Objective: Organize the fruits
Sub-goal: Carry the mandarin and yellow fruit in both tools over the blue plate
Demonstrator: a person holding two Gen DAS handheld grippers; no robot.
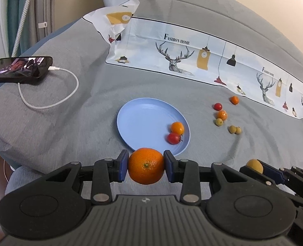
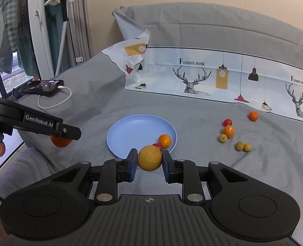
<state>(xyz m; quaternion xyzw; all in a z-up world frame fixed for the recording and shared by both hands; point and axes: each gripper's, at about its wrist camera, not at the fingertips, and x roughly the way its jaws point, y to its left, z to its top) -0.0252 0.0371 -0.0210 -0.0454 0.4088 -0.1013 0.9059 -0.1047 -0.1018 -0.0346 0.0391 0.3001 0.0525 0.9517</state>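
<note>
The left gripper [image 1: 145, 165] has its blue fingers [image 1: 123, 166] clenched on a large orange [image 1: 146, 166], held at the 6 o'clock edge of the blue plate [image 1: 143, 121]; the right gripper [image 2: 149, 158] grasps a round yellow-brown fruit [image 2: 149, 158] between its fingers [image 2: 132, 165], likewise near the plate's 6 o'clock rim; on the plate, toward 4 o'clock, a small orange [image 1: 177, 128] lies touching a red cherry tomato [image 1: 173, 138]; on the grey bed cover [image 1: 90, 106] at the plate's 3 o'clock sit loose fruits: two small oranges, one red tomato and three yellowish fruits [image 1: 234, 129]; a phone [image 1: 20, 69] with a white cable [image 1: 55, 94] lies at 10 o'clock
</note>
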